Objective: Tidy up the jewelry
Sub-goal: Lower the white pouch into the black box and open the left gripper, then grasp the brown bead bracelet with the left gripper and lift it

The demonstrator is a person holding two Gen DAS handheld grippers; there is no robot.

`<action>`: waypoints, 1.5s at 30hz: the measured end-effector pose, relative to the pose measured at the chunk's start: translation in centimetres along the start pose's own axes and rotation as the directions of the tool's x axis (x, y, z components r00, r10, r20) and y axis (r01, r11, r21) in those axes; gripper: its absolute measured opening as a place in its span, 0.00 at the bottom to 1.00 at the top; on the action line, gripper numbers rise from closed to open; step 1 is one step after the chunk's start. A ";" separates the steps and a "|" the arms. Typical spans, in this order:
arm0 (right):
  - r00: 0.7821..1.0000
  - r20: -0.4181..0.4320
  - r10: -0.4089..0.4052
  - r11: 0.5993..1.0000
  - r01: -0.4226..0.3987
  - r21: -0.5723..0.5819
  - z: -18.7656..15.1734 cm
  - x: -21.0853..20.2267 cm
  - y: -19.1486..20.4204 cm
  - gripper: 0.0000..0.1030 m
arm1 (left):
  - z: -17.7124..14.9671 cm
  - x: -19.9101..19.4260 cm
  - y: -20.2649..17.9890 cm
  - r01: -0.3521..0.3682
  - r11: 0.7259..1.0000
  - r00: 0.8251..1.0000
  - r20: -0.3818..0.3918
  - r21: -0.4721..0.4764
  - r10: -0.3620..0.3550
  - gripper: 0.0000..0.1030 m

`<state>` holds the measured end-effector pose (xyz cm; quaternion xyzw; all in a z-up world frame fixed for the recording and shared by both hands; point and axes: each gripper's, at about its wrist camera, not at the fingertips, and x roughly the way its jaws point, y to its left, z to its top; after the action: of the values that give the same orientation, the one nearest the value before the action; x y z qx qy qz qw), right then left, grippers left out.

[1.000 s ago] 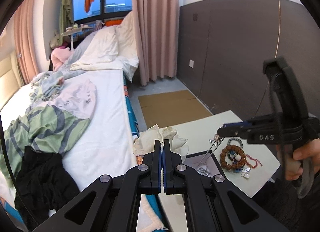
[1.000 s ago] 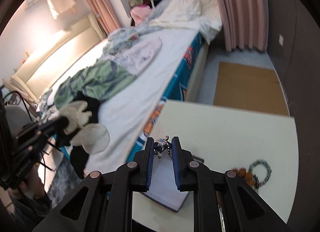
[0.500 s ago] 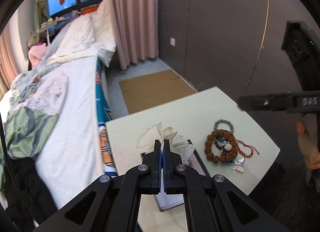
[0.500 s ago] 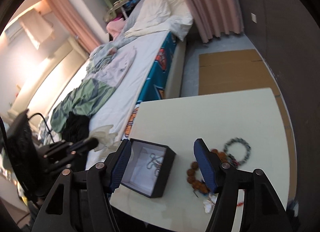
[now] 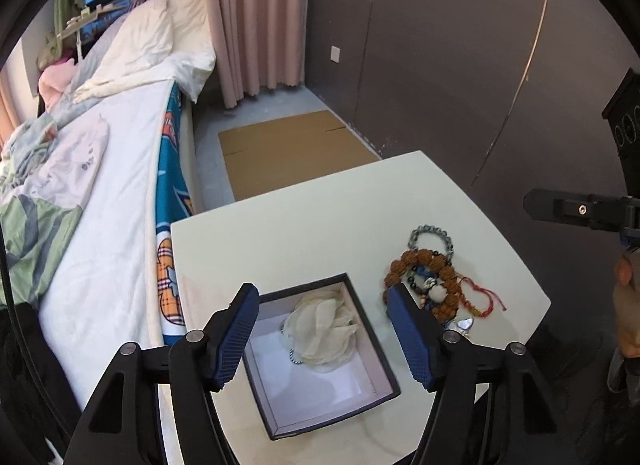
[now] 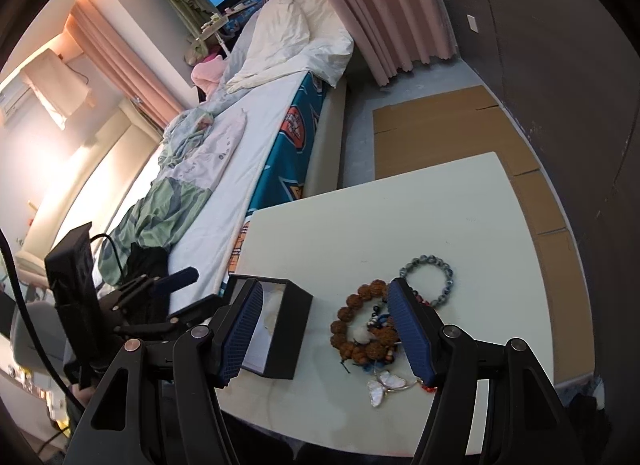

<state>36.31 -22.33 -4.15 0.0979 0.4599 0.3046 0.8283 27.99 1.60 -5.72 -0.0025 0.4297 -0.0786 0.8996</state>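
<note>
— How far along am I?

— My left gripper hangs wide open and empty over the black square box with white lining; a cream gauze pouch and a silver chain lie inside.

— What's left?

— To its right on the pale table, the brown wooden bead bracelet, grey bead bracelet, red cord and white butterfly pendant lie tangled. My right gripper gapes empty above them; I'd judge that tangle the snag.

Both hand-held grippers wide apart.
</note>
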 end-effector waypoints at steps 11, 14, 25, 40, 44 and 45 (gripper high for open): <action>0.997 -0.028 -0.066 0.988 0.070 0.141 -1.5 -0.3 -4.8 0.63 | 0.9 1.9 -5.3 0.041 0.989 0.999 -0.023 0.142 -0.038 0.62; 0.996 -0.038 -0.082 0.982 0.088 0.168 -2.0 -0.3 -6.1 0.63 | 0.9 3.2 -7.0 0.070 0.982 0.997 -0.052 0.174 -0.062 0.51; 0.991 -0.082 -0.106 0.957 0.124 0.263 -2.6 0.6 -9.7 0.63 | 1.2 8.1 -12.1 0.155 0.956 0.980 -0.161 0.250 -0.117 0.30; 0.988 -0.113 -0.104 0.935 0.136 0.327 -2.8 1.3 -11.9 0.63 | 1.1 14.7 -14.2 0.127 0.958 0.947 -0.320 0.258 -0.040 0.28; 0.986 -0.124 -0.109 0.938 0.143 0.317 -2.9 1.7 -11.9 0.63 | 1.2 14.6 -13.5 0.105 0.964 0.948 -0.318 0.243 -0.024 0.18; 0.986 -0.128 -0.110 0.938 0.145 0.314 -3.0 1.9 -12.0 0.63 | 1.3 14.4 -13.3 0.100 0.965 0.949 -0.314 0.243 -0.020 0.18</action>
<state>39.54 -31.12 -12.44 0.1852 0.5530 0.1759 0.7930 36.09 -13.67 -15.06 0.1128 0.5508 -0.1605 0.8113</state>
